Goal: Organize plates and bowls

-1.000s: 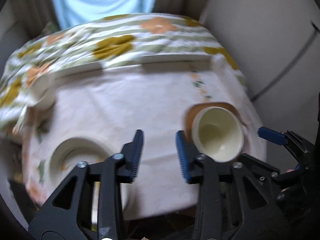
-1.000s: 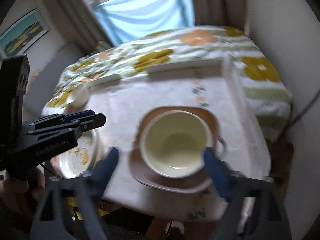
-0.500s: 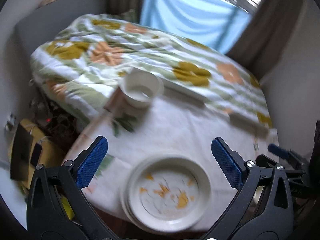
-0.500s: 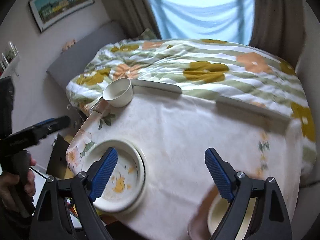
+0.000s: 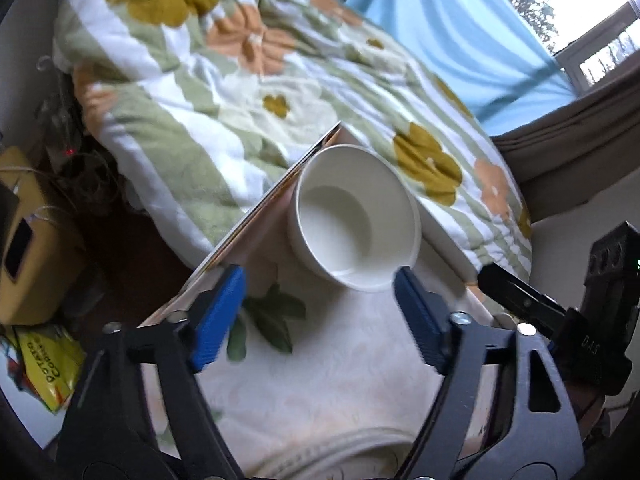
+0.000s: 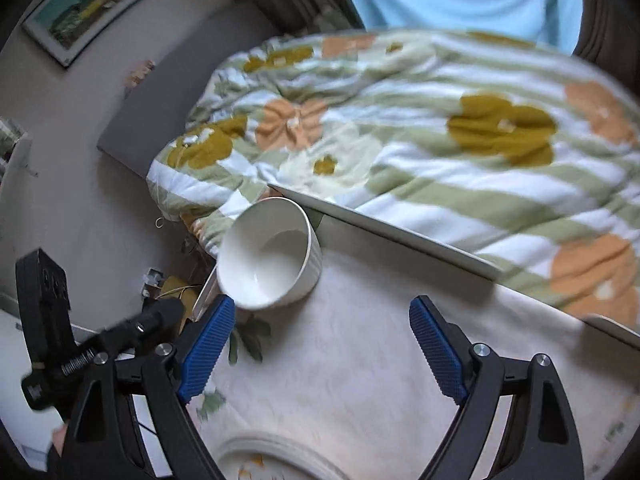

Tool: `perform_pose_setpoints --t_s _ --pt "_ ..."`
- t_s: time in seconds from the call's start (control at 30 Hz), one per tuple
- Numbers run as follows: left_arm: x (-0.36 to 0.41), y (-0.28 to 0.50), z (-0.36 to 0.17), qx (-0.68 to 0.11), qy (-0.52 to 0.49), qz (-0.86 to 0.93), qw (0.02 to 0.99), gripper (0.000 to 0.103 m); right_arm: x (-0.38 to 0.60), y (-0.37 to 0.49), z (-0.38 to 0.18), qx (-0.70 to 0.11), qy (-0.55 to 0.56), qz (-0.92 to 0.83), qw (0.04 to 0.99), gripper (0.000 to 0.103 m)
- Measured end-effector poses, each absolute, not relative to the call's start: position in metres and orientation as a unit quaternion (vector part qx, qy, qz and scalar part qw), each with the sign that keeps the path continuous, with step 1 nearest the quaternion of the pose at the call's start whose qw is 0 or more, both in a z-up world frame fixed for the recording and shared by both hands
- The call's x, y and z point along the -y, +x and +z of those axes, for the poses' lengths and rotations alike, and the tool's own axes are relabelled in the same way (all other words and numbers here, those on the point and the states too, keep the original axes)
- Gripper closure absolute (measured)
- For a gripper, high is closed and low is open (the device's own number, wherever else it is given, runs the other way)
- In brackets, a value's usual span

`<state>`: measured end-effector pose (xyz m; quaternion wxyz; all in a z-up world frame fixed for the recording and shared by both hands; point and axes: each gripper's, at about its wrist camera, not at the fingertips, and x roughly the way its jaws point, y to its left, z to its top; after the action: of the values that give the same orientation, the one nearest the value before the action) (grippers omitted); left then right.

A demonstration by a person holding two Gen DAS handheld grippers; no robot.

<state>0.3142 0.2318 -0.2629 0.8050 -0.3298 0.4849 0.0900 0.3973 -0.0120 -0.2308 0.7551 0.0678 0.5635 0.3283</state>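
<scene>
A plain white bowl (image 5: 356, 216) stands upright at the far left corner of the table, next to the bed. My left gripper (image 5: 320, 312) points down at it and its jaws are closing. The bowl's near rim sits just ahead of the blue pads (image 5: 218, 316), which do not touch it. In the right wrist view the same bowl (image 6: 268, 256) lies ahead and to the left of my right gripper (image 6: 320, 340), which is open and holds nothing. The rim of a white plate with orange marks (image 6: 280, 456) shows at the bottom, under both grippers.
A cream cloth with leaf prints (image 5: 340, 380) covers the table. A bed with a floral duvet (image 6: 460, 140) runs along its far edge. A yellow box (image 5: 28, 240) and a yellow bag (image 5: 44, 368) lie on the floor to the left.
Both grippers have swung left across the table, from the cream bowl on the brown plate, past the orange-marked plate, to the white bowl. The left jaws spread wide, then narrowed.
</scene>
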Motion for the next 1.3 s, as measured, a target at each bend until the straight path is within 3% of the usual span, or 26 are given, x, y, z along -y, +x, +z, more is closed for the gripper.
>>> perform_pose_setpoints --t_s 0.17,0.33,0.43,0.47,0.53,0.9,1.3 --pt "-0.232 0.343 -0.291 -0.498 -0.317 0.089 0.802 0.053 -0.020 0.422 -0.264 -0.588 0.074 0.336 0.733 0.042" --pt "-0.237 0.356 -0.308 -0.504 -0.306 0.094 0.803 0.077 -0.036 0.434 -0.285 -0.603 0.076 0.340 0.717 0.052" --pt "-0.240 0.359 -0.314 -0.504 -0.309 0.089 0.801 0.081 -0.043 0.435 -0.293 -0.607 0.072 0.345 0.712 0.055" --pt "-0.240 0.360 -0.314 -0.505 -0.306 0.089 0.802 0.081 -0.044 0.436 -0.294 -0.609 0.071 0.348 0.710 0.069" --pt "-0.237 0.363 -0.314 -0.508 -0.290 0.092 0.806 0.081 -0.045 0.436 -0.296 -0.609 0.074 0.356 0.705 0.081" --pt "-0.223 0.362 -0.288 -0.500 -0.245 0.082 0.827 0.081 -0.041 0.425 -0.279 -0.584 0.068 0.348 0.730 0.084" --pt "-0.118 0.302 -0.197 -0.486 -0.193 0.000 0.853 0.081 0.067 0.345 -0.184 -0.525 0.111 0.305 0.787 0.084"
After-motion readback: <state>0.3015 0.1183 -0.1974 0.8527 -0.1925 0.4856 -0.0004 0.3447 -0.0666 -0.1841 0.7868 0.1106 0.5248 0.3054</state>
